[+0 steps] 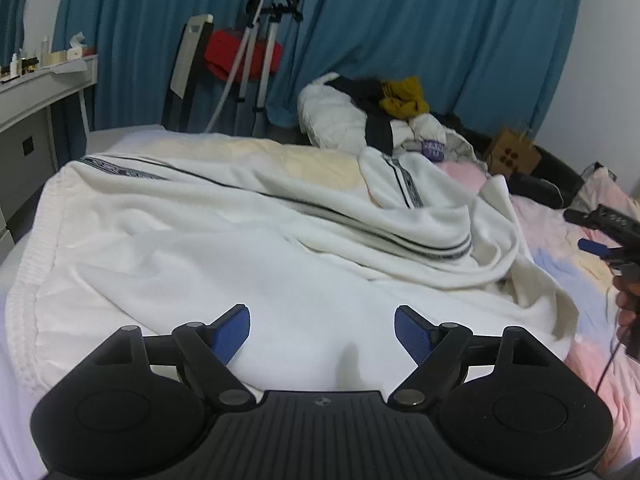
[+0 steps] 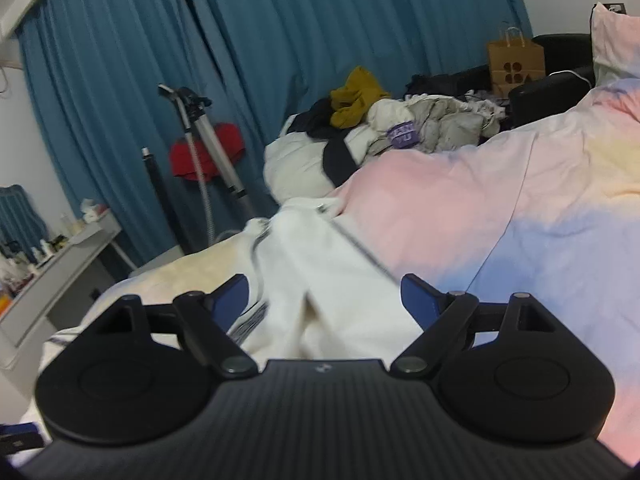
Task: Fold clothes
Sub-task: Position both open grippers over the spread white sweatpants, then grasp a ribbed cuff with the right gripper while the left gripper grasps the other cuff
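Observation:
A white garment (image 1: 224,248) with dark striped trim lies spread and partly folded over on the bed. My left gripper (image 1: 322,330) hovers over its near part, jaws wide apart, blue pads clear of the cloth. In the right wrist view the same white garment (image 2: 320,280) runs away from me in a rumpled band. My right gripper (image 2: 324,300) stands open above it with nothing pinched between its fingers. The right gripper (image 1: 608,236) also shows at the right edge of the left wrist view, held by a hand.
A pastel bedsheet (image 2: 500,208) covers the bed. A pile of clothes (image 1: 384,116) with a yellow item lies at the far side, a brown paper bag (image 2: 516,62) behind it. Blue curtains (image 1: 420,40), a garment steamer stand (image 1: 256,60) and a grey desk (image 1: 36,92) stand beyond.

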